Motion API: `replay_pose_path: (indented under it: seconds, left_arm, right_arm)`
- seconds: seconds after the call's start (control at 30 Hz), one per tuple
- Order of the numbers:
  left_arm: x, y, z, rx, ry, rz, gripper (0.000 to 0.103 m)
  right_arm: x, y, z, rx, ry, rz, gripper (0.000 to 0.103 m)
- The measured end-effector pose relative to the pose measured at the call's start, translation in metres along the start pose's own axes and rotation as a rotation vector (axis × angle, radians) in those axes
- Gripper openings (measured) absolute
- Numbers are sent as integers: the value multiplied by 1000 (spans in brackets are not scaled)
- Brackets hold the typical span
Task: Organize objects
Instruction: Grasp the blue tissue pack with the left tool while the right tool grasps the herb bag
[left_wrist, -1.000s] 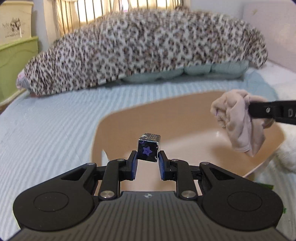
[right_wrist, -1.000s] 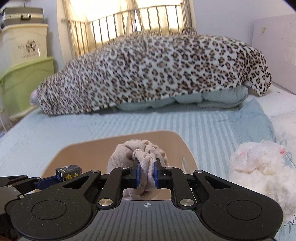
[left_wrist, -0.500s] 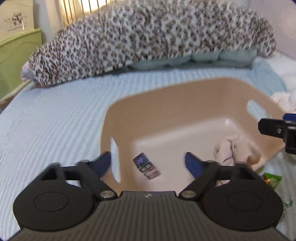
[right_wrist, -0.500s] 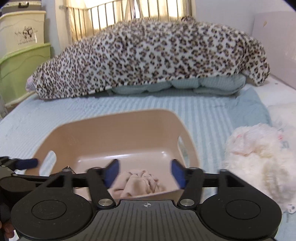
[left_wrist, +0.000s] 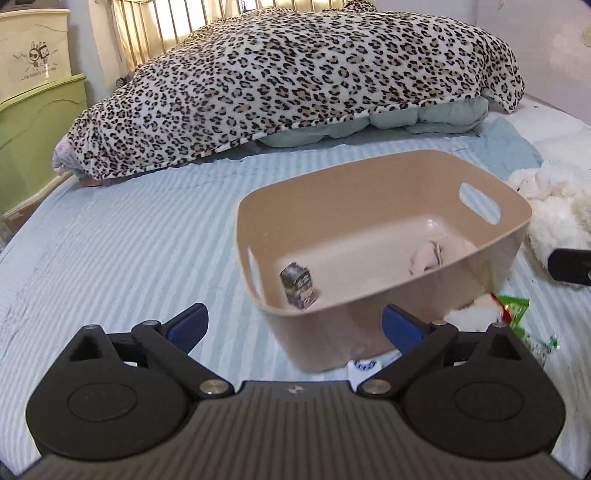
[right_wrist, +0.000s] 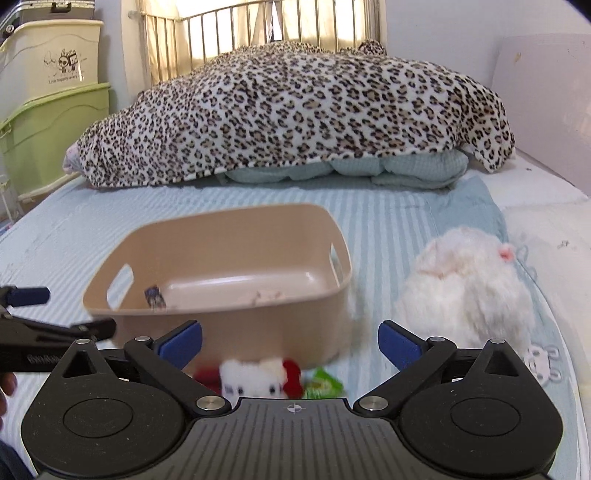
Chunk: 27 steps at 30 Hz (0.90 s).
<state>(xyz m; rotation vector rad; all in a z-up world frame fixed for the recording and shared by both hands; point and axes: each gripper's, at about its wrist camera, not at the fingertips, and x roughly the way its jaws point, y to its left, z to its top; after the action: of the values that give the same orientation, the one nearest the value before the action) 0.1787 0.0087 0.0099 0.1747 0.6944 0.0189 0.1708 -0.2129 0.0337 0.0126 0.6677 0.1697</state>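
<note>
A tan plastic bin (left_wrist: 384, 173) (right_wrist: 221, 218) stands on the striped bed. Inside it a small dark printed box (left_wrist: 297, 284) (right_wrist: 155, 296) lies at the left and a pink cloth (left_wrist: 430, 254) (right_wrist: 264, 295) at the right. My left gripper (left_wrist: 294, 323) hangs short of the bin's near left corner. Its jaws are opening wide and hold nothing. My right gripper (right_wrist: 289, 339) is in front of the bin's near wall, jaws also opening and holding nothing. Below it lie a white cat toy with a red bow (right_wrist: 255, 380) and a green wrapper (right_wrist: 323, 384) (left_wrist: 515, 308).
A fluffy white plush (right_wrist: 465, 288) (left_wrist: 554, 206) sits right of the bin. A leopard blanket (left_wrist: 295, 81) over pale quilts fills the back of the bed. Green and cream storage boxes (right_wrist: 55, 122) stand off the left edge. Striped sheet stretches left of the bin.
Both grippers opened. The box and the pink cloth dropped into the bin. Both grippers then drew back from it and rose a little.
</note>
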Motion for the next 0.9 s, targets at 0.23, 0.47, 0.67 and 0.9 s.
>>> replay_pose_path:
  seconds: [0.23, 0.47, 0.67, 0.9]
  left_arm:
    - [-7, 2, -34, 7, 80, -40, 100]
    - [4, -8, -65, -16, 201, -110, 100]
    - [17, -19, -76, 13, 235, -111, 100]
    - [30, -15, -79, -16, 258, -134, 101]
  right_arm:
    - [2, -10, -27, 22, 65, -6, 103]
    - [17, -13, -51, 16, 144, -4, 103]
    - [39, -12, -66, 16, 211, 6, 103]
    - [69, -3, -79, -1, 265, 0, 103]
